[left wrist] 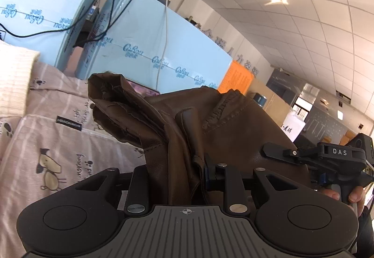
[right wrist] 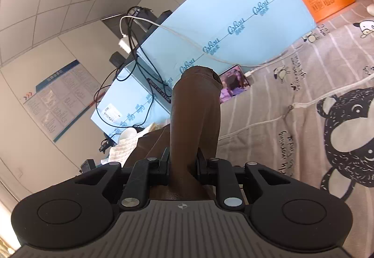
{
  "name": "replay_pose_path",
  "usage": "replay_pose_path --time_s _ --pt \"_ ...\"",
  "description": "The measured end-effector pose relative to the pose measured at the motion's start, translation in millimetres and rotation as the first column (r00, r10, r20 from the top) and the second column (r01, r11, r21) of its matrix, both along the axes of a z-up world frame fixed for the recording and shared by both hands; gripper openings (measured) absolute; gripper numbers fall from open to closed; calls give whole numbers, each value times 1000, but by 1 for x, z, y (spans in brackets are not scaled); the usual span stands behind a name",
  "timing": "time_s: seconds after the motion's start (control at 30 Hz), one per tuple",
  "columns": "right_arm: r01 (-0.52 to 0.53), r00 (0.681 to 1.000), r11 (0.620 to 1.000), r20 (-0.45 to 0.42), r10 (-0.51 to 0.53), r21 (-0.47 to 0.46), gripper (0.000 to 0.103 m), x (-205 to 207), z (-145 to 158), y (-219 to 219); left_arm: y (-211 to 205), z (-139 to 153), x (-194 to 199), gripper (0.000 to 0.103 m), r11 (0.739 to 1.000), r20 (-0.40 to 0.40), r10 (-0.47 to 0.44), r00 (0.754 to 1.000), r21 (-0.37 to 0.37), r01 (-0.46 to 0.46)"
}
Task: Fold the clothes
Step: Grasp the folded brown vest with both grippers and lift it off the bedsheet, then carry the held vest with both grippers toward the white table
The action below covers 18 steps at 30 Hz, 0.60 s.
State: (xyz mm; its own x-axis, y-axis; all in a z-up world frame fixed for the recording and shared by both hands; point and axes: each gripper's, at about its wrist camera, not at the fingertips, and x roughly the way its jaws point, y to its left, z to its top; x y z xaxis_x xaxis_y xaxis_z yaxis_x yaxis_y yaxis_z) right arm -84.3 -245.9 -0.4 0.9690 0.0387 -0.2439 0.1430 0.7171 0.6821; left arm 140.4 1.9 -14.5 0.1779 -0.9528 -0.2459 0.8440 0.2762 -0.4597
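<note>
Brown, soft, leathery cloth (left wrist: 177,141) is pinched tight in my left gripper (left wrist: 177,174), bunched and wrinkly. My right gripper (right wrist: 183,164) squeezes another smooth fold. It hangs above the striped bedsheet (right wrist: 303,94) with cartoon animals. Behind stand flat blue boards (right wrist: 233,24).

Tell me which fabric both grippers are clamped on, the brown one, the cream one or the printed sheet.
The brown garment: both the left gripper and right gripper pinch it; the others lie untouched.
</note>
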Motion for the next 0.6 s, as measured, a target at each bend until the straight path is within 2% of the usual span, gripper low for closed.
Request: replay_pose_path --time_s 0.13,0.23,0.33,0.4,0.47,0.6 --pt "-115 993 992 12 116 -61 17 46 19 29 46 12 16 24 989 57 141 988 -51 -138" --pt "-205 978 971 18 208 -123 17 91 33 59 78 23 35 24 963 93 266 959 -78 -259" --pt "-272 960 943 18 281 -192 17 140 45 89 104 32 52 24 915 102 400 911 -103 -390" --pt "-310 946 929 30 322 -202 17 171 48 103 118 33 64 24 871 64 485 872 -129 -475" --pt "-341 933 919 44 356 -197 17 198 47 115 127 29 74 24 837 72 542 837 -130 -531" --pt "-382 916 901 45 399 -203 17 243 41 136 132 36 104 24 796 95 604 791 -109 -595"
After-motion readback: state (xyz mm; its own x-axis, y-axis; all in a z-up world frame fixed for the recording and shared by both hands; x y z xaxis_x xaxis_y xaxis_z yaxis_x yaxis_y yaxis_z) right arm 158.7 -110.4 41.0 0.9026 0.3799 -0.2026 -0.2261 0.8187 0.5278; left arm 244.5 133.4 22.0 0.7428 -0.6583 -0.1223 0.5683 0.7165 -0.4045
